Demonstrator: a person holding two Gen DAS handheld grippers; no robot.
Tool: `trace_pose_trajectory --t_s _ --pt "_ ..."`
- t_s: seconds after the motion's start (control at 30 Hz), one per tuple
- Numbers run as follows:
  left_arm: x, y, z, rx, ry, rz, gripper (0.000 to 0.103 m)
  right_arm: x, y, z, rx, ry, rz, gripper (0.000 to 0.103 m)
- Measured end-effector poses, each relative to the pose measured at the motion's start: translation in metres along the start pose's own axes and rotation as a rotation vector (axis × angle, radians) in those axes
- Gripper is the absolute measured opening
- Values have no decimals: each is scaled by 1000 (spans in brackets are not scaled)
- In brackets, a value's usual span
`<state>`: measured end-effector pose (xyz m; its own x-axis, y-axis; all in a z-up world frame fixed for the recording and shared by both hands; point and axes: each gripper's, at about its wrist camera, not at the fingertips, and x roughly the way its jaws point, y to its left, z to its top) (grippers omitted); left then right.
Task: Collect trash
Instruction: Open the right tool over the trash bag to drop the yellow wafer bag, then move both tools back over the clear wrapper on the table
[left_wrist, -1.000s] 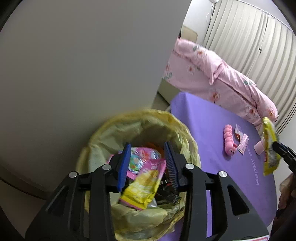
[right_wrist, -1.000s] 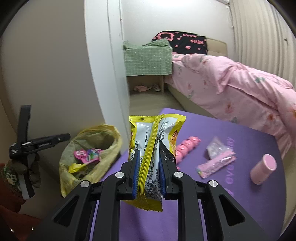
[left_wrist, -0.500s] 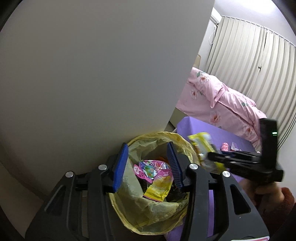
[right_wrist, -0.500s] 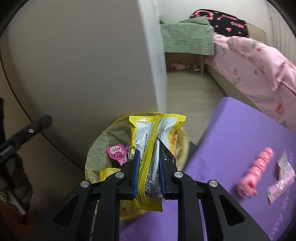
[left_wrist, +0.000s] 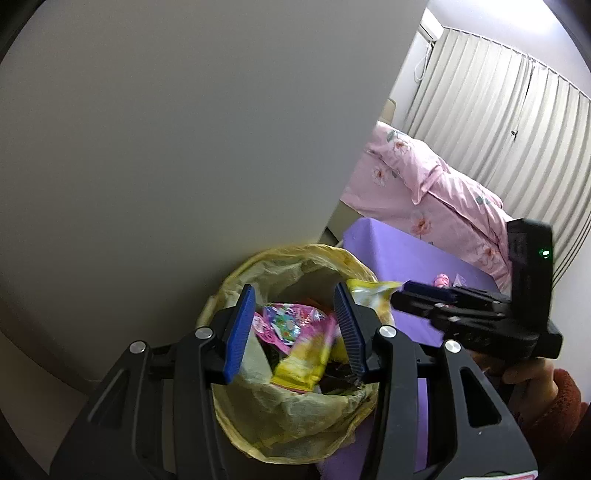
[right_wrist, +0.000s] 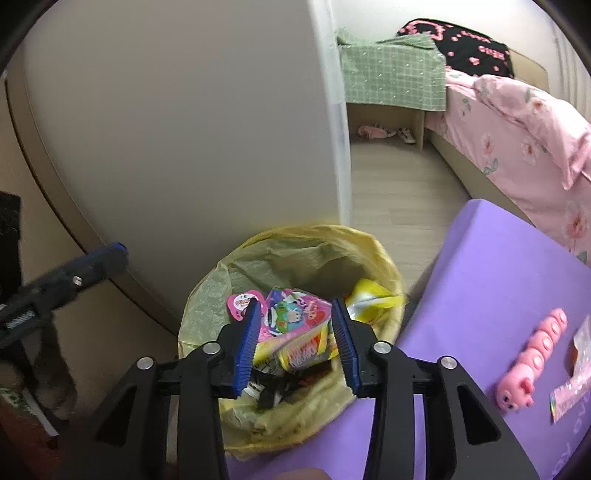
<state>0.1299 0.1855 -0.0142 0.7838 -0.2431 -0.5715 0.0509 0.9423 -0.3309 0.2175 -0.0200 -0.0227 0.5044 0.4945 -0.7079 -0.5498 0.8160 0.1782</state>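
Purple desk (right_wrist: 498, 280) fills my lower right; yellow-lined bin (right_wrist: 295, 251) brims with wrappers; right claw (right_wrist: 299, 341) just released, left claw (left_wrist: 291, 328) parted, empty.

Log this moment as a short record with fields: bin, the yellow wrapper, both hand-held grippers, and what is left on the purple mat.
bin: yellow-lined trash bin against the white wall, holding wrappers
yellow wrapper: yellow snack wrapper lies inside the bin at its right rim, free of any grip
right hand-held gripper: right hand-held gripper over the bin, jaws just opened, nothing between them
left hand-held gripper: left hand-held gripper open and empty above the bin
left on mat: pink caterpillar toy, pink packets on the purple mat
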Motion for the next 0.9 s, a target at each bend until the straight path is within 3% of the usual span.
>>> trace_pose_trajectory --t_s 0.1,0.4,0.67,0.9 --pt "5 -8 -2 11 13 -12 43 -17 -18 -5 23 -33 -24 44" --pt "34 -46 -16 64 94 -83 47 -69 -80 -52 95 -64 -259 44" --pt "80 -119 -24 201 179 -231 47 -106 -156 -103 276 -74 -405 44" --pt "108 -179 -24 288 182 -211 47 -96 -215 -110 419 -82 -495 44"
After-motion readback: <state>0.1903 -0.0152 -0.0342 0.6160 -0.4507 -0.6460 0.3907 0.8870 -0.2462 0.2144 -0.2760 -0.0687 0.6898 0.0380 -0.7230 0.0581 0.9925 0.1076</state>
